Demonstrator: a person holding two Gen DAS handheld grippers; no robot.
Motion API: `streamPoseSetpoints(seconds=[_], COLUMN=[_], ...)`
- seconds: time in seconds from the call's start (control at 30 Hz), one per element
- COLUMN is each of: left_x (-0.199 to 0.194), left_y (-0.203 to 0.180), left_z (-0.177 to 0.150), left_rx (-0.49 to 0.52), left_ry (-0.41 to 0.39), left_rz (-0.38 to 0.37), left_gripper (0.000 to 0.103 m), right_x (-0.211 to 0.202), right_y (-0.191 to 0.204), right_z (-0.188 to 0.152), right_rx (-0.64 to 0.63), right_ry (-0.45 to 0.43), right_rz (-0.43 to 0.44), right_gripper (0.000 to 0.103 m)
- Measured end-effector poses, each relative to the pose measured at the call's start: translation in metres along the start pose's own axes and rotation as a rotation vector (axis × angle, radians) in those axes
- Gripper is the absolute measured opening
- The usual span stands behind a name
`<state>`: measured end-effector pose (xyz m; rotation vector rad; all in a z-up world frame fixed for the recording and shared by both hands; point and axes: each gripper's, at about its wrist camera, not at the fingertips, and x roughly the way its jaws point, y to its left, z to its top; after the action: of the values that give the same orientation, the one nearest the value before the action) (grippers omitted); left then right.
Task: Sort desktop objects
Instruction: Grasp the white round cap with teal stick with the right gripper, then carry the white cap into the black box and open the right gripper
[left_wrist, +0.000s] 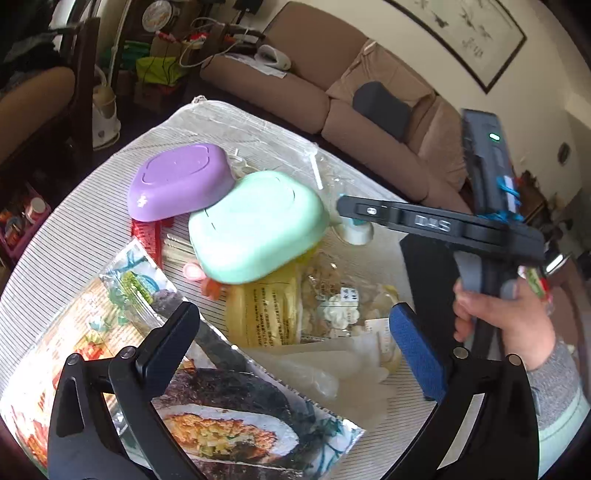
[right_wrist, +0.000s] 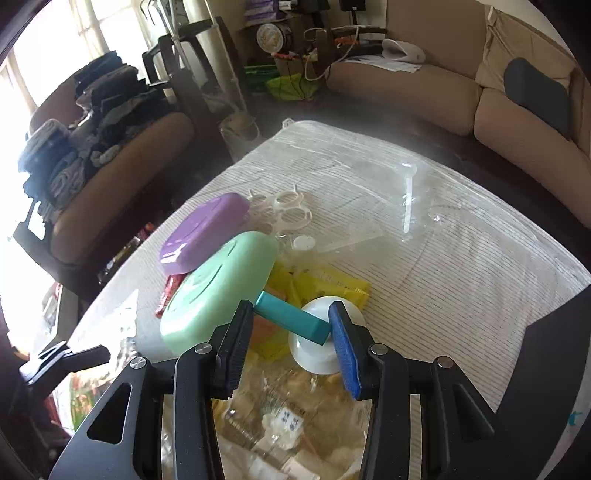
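My right gripper (right_wrist: 291, 314) is shut on a teal bar (right_wrist: 291, 319), its pads pressing on the bar's two ends; a white round base (right_wrist: 321, 350) hangs on the bar. It hovers beside a mint green box (right_wrist: 218, 284) that leans on a purple box (right_wrist: 207, 232). My left gripper (left_wrist: 291, 314) stands open above a clear bag of snacks (left_wrist: 291, 306) and a printed food packet (left_wrist: 207, 417), gripping nothing. In the left wrist view the mint box (left_wrist: 255, 225) and purple box (left_wrist: 177, 181) lie upside down, and a hand (left_wrist: 498, 317) holds the right tool.
A striped cloth (right_wrist: 443, 258) covers the table. White plastic rings (right_wrist: 284, 210), a clear spoon (right_wrist: 408, 192), yellow sachets (right_wrist: 332, 284) and a red packet (left_wrist: 147, 232) lie around the boxes. A black slab (left_wrist: 424, 273) sits at the right; a sofa (right_wrist: 517, 122) stands behind.
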<state>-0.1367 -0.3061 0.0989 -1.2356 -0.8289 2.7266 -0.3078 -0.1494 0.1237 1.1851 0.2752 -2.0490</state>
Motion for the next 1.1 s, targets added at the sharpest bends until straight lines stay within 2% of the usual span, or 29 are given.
streamPoseSetpoints(seconds=[0.07, 0.23, 0.3, 0.53, 0.67, 0.77, 0.87, 1.0, 1.1], left_x=[-0.002, -0.005, -0.007, -0.009, -0.017, -0.017, -0.010, -0.005, -0.001], left_y=[-0.001, -0.014, -0.019, -0.034, -0.051, -0.061, -0.068, -0.073, -0.075], left_z=[-0.001, -0.003, -0.004, -0.006, -0.011, -0.016, -0.019, -0.025, -0.027], left_rx=[-0.013, 0.003, 0.010, -0.024, -0.008, 0.046, 0.061, 0.095, 0.128], left_ry=[-0.002, 0.000, 0.003, 0.005, -0.016, -0.009, 0.012, 0.030, 0.035], left_rz=[-0.037, -0.132, -0.160, -0.341, -0.366, -0.327, -0.305, -0.283, -0.248], left_gripper=[0.103, 0.103, 0.103, 0.101, 0.101, 0.102, 0.102, 0.102, 0.102], right_x=[-0.020, -0.070, -0.089, -0.130, -0.159, -0.192, -0.215, -0.203, -0.178], right_y=[0.002, 0.006, 0.008, 0.012, -0.001, -0.040, -0.095, -0.167, -0.206], right_z=[-0.006, -0.034, -0.047, -0.076, -0.080, -0.079, -0.083, -0.090, -0.093], right_rx=[0.012, 0.078, 0.084, 0.123, 0.116, 0.161, 0.230, 0.304, 0.350], right_ry=[-0.014, -0.033, -0.041, -0.037, -0.061, -0.117, -0.166, -0.150, -0.116], right_rz=[0.024, 0.153, 0.174, 0.240, 0.159, 0.060, -0.090, -0.222, -0.272], right_gripper=[0.044, 0.044, 0.044, 0.044, 0.044, 0.044, 0.044, 0.044, 0.044])
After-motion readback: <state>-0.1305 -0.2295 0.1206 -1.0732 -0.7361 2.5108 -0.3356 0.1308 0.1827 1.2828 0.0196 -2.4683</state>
